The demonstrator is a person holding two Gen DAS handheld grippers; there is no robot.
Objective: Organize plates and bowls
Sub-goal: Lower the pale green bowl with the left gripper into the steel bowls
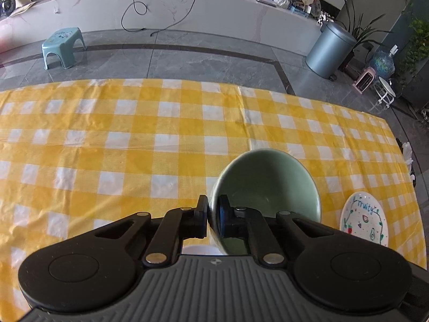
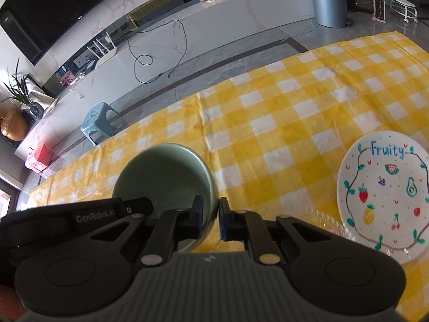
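We count one green bowl [image 1: 268,185] and one white plate [image 2: 383,196] painted with fruit, both over the single worktop [image 1: 134,139] under its yellow checked cloth. We see two grippers, the left gripper [image 1: 213,218] and the right gripper [image 2: 211,218], each with two fingers. Beyond, on the floor, we count one blue stool [image 1: 63,47] and one grey bin [image 1: 331,51].

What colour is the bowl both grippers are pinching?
Pale green bowl, inside and out; clearest in the right wrist view.

Pale green bowl [image 1: 268,185], yellow-white checked tablecloth [image 1: 134,139], fruit-patterned white plate [image 2: 383,196]
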